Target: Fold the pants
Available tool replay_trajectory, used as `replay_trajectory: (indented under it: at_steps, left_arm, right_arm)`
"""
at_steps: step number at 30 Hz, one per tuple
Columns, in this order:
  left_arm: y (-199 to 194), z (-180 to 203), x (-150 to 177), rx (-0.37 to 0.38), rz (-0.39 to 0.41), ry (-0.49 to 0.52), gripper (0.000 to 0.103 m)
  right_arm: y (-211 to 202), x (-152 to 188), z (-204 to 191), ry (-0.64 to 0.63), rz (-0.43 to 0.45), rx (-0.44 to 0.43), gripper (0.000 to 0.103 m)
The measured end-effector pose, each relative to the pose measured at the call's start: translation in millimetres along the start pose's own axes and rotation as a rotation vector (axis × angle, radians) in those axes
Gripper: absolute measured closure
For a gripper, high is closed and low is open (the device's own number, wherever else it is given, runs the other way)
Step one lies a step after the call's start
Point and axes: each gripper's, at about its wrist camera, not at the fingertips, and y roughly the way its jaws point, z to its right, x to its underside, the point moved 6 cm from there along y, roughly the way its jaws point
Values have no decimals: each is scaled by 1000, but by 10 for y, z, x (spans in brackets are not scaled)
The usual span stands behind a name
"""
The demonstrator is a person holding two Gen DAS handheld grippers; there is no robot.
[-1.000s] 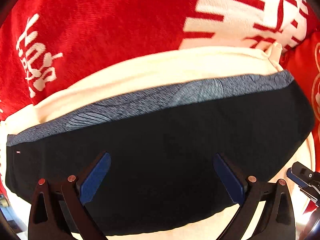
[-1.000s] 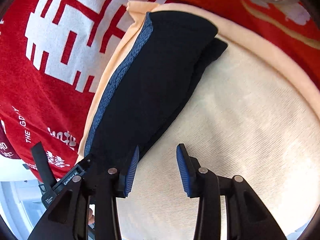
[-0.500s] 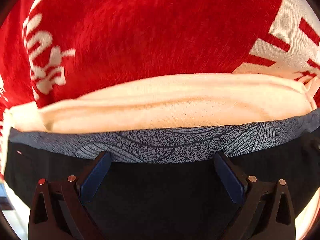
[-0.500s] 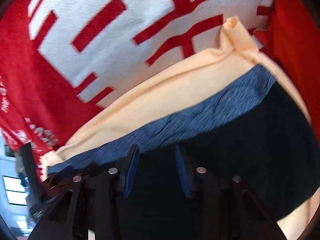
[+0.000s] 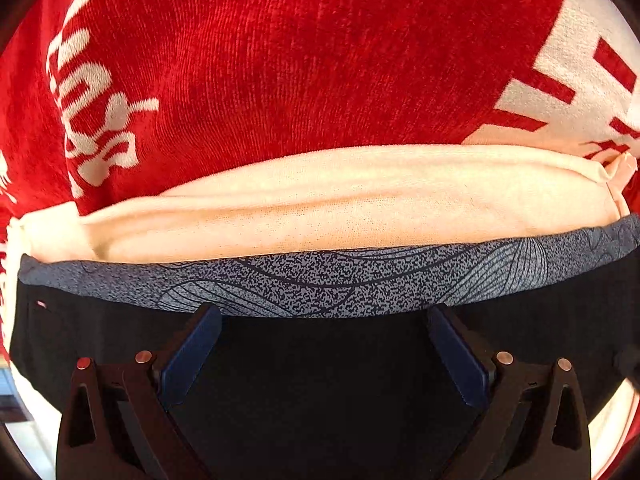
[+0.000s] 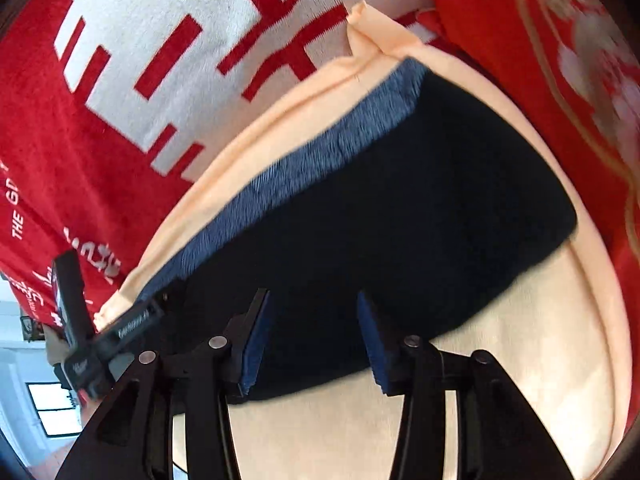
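Note:
The folded black pants (image 5: pixel 320 380) with a grey patterned waistband (image 5: pixel 320 280) lie on a cream cloth (image 5: pixel 320 208). My left gripper (image 5: pixel 322 312) hangs close over them, open wide, its fingertips at the waistband's lower edge and nothing pinched. In the right wrist view the pants (image 6: pixel 400 208) run diagonally, with the waistband (image 6: pixel 320 152) at the upper left. My right gripper (image 6: pixel 312 296) is over the black fabric near the fold's lower edge. Its jaws are opening, with fabric beneath the gap and the pads not pressing on it.
A red blanket (image 5: pixel 280 60) with white lettering lies under the cream cloth (image 6: pixel 480 400) on all sides. The left gripper's body (image 6: pixel 100 340) shows at the left edge of the right wrist view. A window and a white room edge are at the lower left.
The left gripper slid over the pants until its fingertips reached the waistband. The right gripper swung from the pants' side edge to the waistband, then drew back, narrowing and widening its jaws again.

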Motion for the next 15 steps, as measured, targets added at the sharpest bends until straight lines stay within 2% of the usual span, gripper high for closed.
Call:
replay_trajectory:
  at_steps: [5,11,13,15]
  left_arm:
    - [-85,13,51,-11,-15,18,0]
    - [-203,102,135,-33,-30,40,0]
    - [-259,153,192,-37,-30,51,0]
    - [-333,206,274,-29,-32,57,0]
  right_arm:
    - [-88,175,12,52,-3,-26,53]
    - [-96,195,15,48,-20,-34,52]
    - [-99,206,27,49,-31,-29,48]
    - [-122,257,78,54,-40,-23,47]
